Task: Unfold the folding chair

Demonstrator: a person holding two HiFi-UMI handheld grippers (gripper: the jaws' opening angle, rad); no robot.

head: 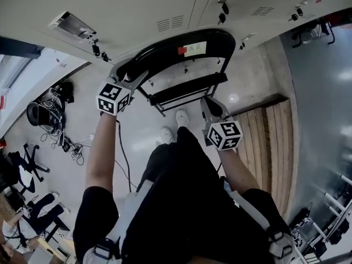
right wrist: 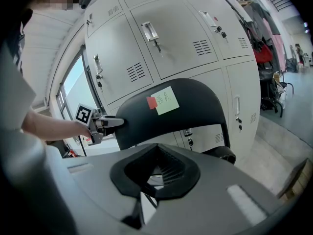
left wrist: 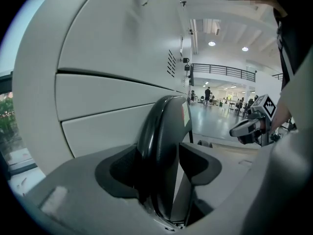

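Folding chair, upper centre
Stiff, probably light (slick plastic); left gripper open astride backrest edge, right gripper closed, empty.

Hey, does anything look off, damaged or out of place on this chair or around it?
Nothing looks damaged, spilled or askew. The one oddity is a pale note and a red tag stuck side by side on the backrest of the folding chair.
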